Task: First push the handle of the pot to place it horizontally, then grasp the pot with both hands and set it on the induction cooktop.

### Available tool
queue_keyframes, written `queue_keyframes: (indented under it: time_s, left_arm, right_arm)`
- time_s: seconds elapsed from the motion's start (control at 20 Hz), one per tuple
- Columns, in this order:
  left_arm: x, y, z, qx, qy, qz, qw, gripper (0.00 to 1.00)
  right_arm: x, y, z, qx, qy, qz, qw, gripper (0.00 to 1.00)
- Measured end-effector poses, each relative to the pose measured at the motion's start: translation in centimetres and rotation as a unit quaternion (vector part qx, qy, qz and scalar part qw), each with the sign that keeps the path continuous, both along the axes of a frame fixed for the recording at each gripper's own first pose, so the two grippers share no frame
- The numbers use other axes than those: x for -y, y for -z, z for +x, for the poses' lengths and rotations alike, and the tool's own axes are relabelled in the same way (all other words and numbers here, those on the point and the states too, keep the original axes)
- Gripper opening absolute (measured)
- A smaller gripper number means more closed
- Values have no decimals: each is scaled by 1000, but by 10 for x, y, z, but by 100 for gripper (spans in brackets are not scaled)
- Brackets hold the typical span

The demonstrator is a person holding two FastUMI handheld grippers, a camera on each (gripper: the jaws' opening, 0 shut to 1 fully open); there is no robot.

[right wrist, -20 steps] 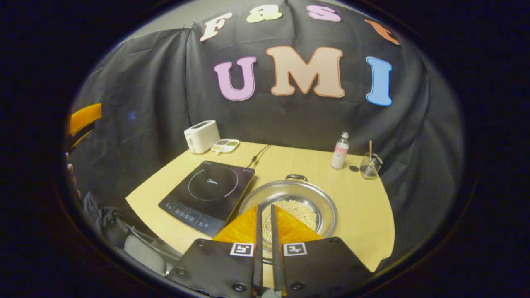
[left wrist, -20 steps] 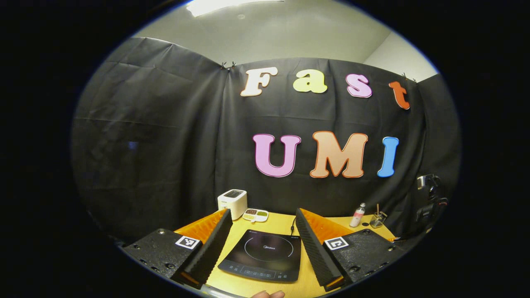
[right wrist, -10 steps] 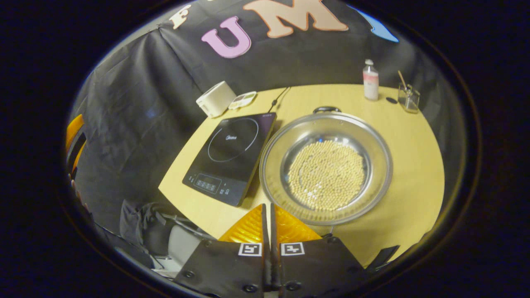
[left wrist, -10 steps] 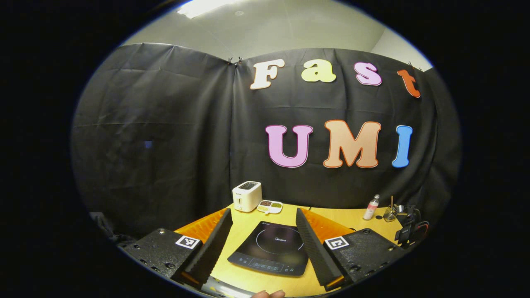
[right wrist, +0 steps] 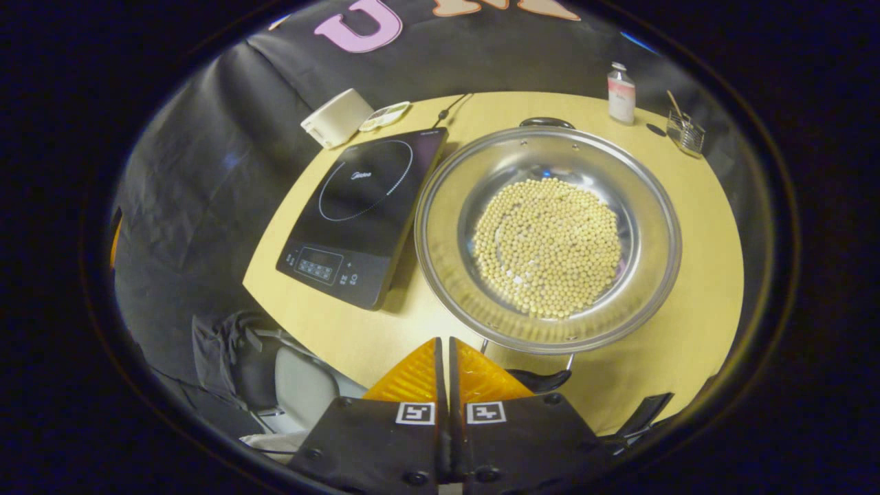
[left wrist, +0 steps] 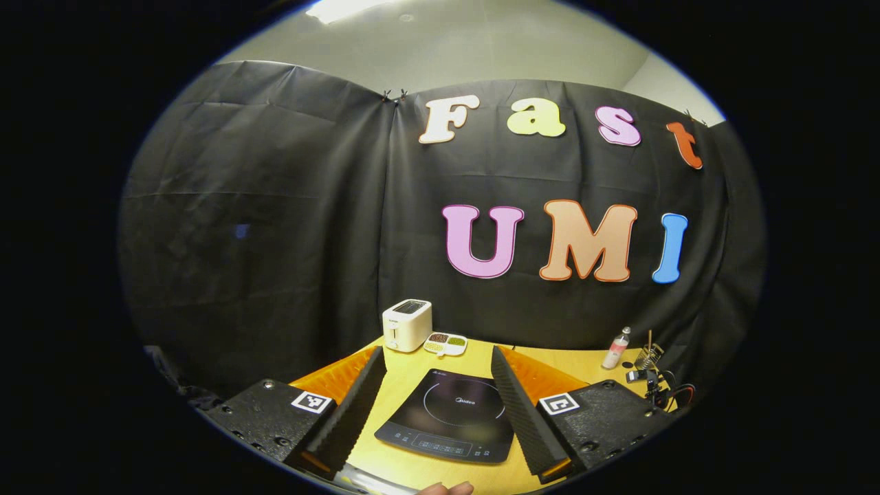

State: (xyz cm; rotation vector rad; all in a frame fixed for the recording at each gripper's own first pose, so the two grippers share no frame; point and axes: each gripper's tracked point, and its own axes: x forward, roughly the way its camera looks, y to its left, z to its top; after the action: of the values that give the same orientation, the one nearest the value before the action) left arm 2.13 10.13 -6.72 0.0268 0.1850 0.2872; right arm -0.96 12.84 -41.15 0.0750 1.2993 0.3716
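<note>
Over the last second, swung from a low, level look across the table to a steep look down: right gripper (right wrist: 444, 344) now hangs above the near rim of the pot (right wrist: 548, 234), fingers pressed together, nothing between them. Left gripper (left wrist: 435, 385) barely shifted, fingers spread wide, nothing held, framing the induction cooktop (left wrist: 450, 423) from the table's near edge.

Left to right in the right gripper view: white toaster (right wrist: 336, 117) and small divided dish (right wrist: 385, 115) at the back, induction cooktop (right wrist: 361, 213) with its panel toward the near edge, then the steel pot just beside it on the yellow table (right wrist: 701, 289), full of pale beans (right wrist: 546, 247); bottle (right wrist: 621, 84) and glass holder (right wrist: 686, 130) at the far right.

Probably lining up for the first step, closed tips serving as a pusher against the near handle (right wrist: 540, 378).

Pot's handle-to-handle axis running near to far, far handle (right wrist: 546, 122) toward the wall, near one toward the person. Not yet horizontal; pot not yet on the cooktop.
</note>
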Motion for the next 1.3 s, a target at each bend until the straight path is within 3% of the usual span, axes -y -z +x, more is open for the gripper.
queue_keyframes:
  time_s: [0.05,0.2,0.25,0.3,0.4,0.5,0.65,0.7,0.75,0.8,0.85,1.0,1.05,1.3]
  left_arm:
    - [-3,2,-1,-1,0,-3,1000,94]
    - [-13,9,3,-7,4,-15,1000,94]
    - [-17,7,4,-4,4,-15,1000,89]
    - [-21,6,4,1,5,-15,1000,94]
    - [-26,7,6,3,10,-17,1000,94]
    - [-29,11,9,0,19,-22,1000,89]
    - [-34,13,13,3,35,-27,999,89]
    - [-34,17,16,1,42,-31,999,94]
    - [-35,20,18,-1,47,-35,998,89]
    - [-36,23,18,-2,52,-40,998,99]
    - [-37,26,20,-4,57,-44,997,94]
    - [-38,31,22,-10,68,-48,996,98]
    - [-36,31,22,-12,74,-49,996,94]
    - [-30,29,29,-15,81,-30,996,94]
  right_arm:
    - [3,5,-2,-10,0,-11,1000,0]
    - [10,14,-1,-24,15,-31,999,0]
    - [10,14,0,-26,25,-31,999,0]
    - [11,16,0,-29,28,-34,999,3]
    - [17,20,0,-33,29,-53,998,3]
    - [28,21,-1,-31,41,-70,996,3]
    - [45,20,-2,-35,69,-84,993,0]
    - [51,21,-3,-36,77,-91,992,0]
    - [57,22,-1,-35,85,-99,991,3]
    - [64,23,0,-33,93,-107,989,0]
    - [70,24,1,-34,99,-115,988,0]
    - [90,26,3,-37,124,-134,982,0]
    - [97,26,5,-36,130,-139,981,0]
    - [123,32,18,-37,142,-154,977,3]
